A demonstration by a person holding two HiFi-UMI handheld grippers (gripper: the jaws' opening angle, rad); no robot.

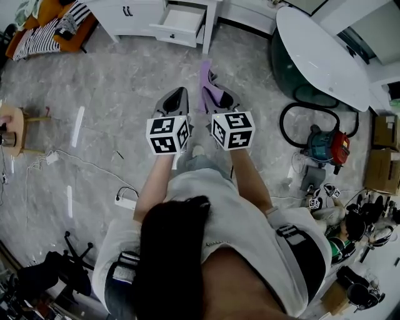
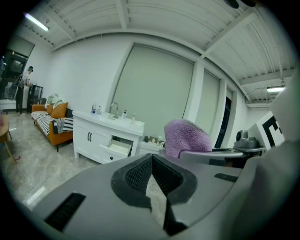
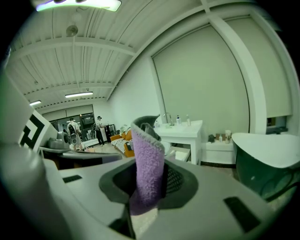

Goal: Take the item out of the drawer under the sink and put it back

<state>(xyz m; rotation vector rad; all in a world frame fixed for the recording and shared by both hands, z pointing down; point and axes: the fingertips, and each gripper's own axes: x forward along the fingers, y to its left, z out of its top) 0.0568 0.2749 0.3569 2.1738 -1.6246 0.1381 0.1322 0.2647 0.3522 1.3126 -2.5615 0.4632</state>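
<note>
The right gripper [image 3: 149, 187] is clamped on a purple cloth [image 3: 148, 157] that stands up out of its jaws. The left gripper [image 2: 151, 161] is closed with nothing in it. The open drawer [image 1: 181, 22] under the sink [image 2: 117, 123] is well apart from both. The cloth seems to be out and due back, so next it must be carried to the drawer, lowered inside and let go

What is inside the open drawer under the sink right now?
The open drawer shows only a bare pale bottom in the head view; its rear part is hidden under the cabinet. The purple cloth is clamped in the right gripper.
</note>
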